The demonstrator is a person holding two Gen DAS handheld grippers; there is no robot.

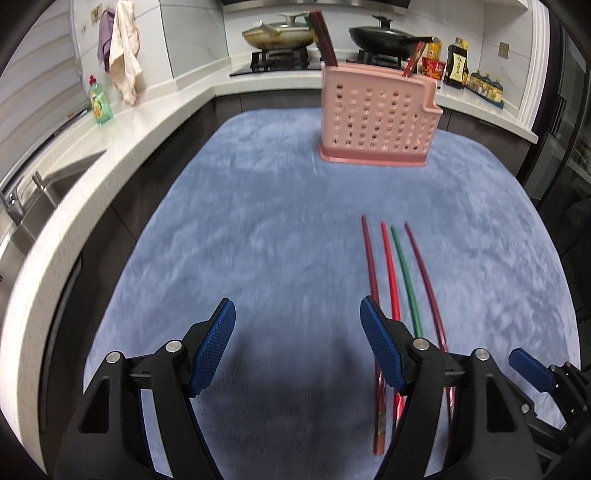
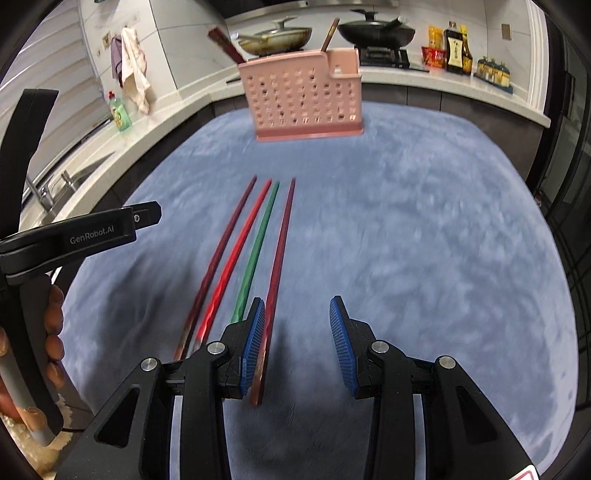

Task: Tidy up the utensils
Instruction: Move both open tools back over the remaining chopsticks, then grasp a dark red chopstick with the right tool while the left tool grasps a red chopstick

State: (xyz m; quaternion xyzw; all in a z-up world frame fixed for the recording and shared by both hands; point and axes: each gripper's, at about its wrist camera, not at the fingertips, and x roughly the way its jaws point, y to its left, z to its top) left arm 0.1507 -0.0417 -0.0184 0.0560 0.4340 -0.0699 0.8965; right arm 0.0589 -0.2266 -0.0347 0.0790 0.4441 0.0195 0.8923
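Several chopsticks lie side by side on the blue mat (image 1: 277, 240): a dark red one (image 1: 370, 266), a bright red one (image 1: 390, 273), a green one (image 1: 406, 277) and a maroon one (image 1: 426, 280). They also show in the right wrist view: dark red (image 2: 225, 243), bright red (image 2: 245, 229), green (image 2: 258, 236), maroon (image 2: 280, 251). A pink perforated utensil holder (image 1: 376, 114) (image 2: 303, 99) stands at the far side with chopsticks (image 1: 325, 37) in it. My left gripper (image 1: 297, 347) is open and empty, left of the row. My right gripper (image 2: 297, 339) is open, its left finger (image 2: 253, 339) beside the maroon chopstick.
A white counter (image 1: 122, 122) with a sink (image 1: 55, 184) runs along the left, holding a green bottle (image 1: 99, 101). Two pans (image 1: 280, 33) sit on the stove behind. Sauce bottles (image 1: 456, 62) stand at the back right. The left gripper's body (image 2: 74, 232) shows at the left of the right wrist view.
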